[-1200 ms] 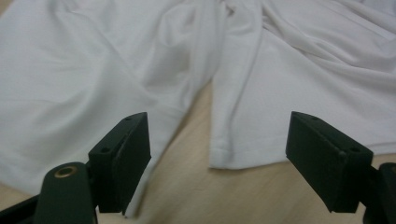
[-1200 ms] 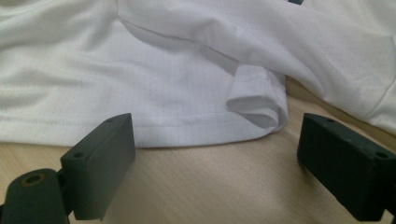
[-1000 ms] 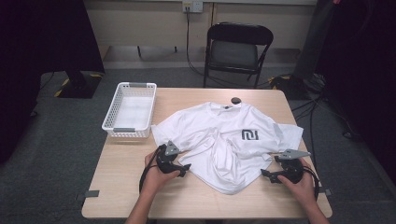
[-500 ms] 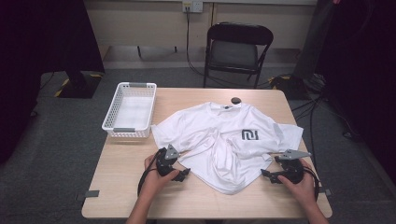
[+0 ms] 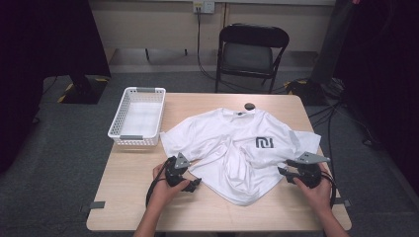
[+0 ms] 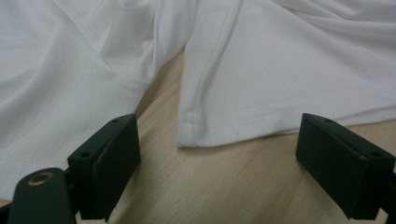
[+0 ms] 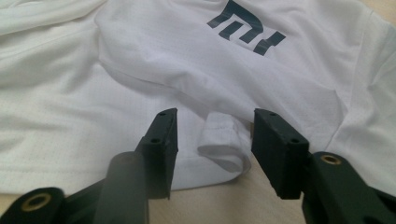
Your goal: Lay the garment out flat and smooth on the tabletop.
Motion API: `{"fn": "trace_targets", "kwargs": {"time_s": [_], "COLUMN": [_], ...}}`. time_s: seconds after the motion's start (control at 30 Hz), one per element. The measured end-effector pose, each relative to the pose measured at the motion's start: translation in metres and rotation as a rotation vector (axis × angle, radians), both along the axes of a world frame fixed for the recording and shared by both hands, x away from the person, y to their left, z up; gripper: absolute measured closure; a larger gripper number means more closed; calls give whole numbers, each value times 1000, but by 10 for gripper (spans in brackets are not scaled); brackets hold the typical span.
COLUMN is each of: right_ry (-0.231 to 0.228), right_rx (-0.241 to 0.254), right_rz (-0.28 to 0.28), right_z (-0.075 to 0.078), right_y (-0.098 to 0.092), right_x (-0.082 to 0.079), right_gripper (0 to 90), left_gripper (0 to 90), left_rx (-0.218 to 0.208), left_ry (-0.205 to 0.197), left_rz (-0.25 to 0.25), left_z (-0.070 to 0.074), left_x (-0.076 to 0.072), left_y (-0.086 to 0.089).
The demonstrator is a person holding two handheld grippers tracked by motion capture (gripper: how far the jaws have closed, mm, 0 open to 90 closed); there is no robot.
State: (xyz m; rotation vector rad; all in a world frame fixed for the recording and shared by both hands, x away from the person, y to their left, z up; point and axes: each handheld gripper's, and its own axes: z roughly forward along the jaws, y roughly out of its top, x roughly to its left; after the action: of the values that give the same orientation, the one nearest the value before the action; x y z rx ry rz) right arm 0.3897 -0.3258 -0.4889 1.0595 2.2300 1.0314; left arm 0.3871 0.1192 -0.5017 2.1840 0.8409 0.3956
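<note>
T-shirt point(image 5: 237, 148): I see it spread mid-frame on the worktop point(image 5: 207, 217), hem toward me.
Right claw point(image 7: 212, 140): half-open, has just been closing around a curled hem fold point(image 7: 224, 142), not yet pinching.
Left claw point(image 6: 215, 154): wide open, hem corner point(image 6: 187, 137) straight ahead.

Even overhead light on table point(image 5: 148, 207) — dark room edges, soft shadows, slightly blurry pics — no glare.

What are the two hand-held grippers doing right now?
Left hand-held gripper: open wide, holding nothing, at the shirt hem.
Right hand-held gripper: open, jaws just closing around a fold of shirt edge, not yet pinching.
</note>
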Motion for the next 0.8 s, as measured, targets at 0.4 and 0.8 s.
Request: {"fn": "trace_targets", "kwargs": {"time_s": [0.4,0.8], "right_ry": [24,91], "right_rx": [-8,78], "right_rz": [-11,22], "right_z": [-7,-1], "right_y": [-2,-17], "right_x": [4,-17], "right_gripper": [811,888], "left_gripper": [134,134], "left_rx": [1,0], "left_ry": [0,1], "left_rz": [0,-1], "left_z": [0,0], "left_x": [0,0], "left_y": [0,0]}}
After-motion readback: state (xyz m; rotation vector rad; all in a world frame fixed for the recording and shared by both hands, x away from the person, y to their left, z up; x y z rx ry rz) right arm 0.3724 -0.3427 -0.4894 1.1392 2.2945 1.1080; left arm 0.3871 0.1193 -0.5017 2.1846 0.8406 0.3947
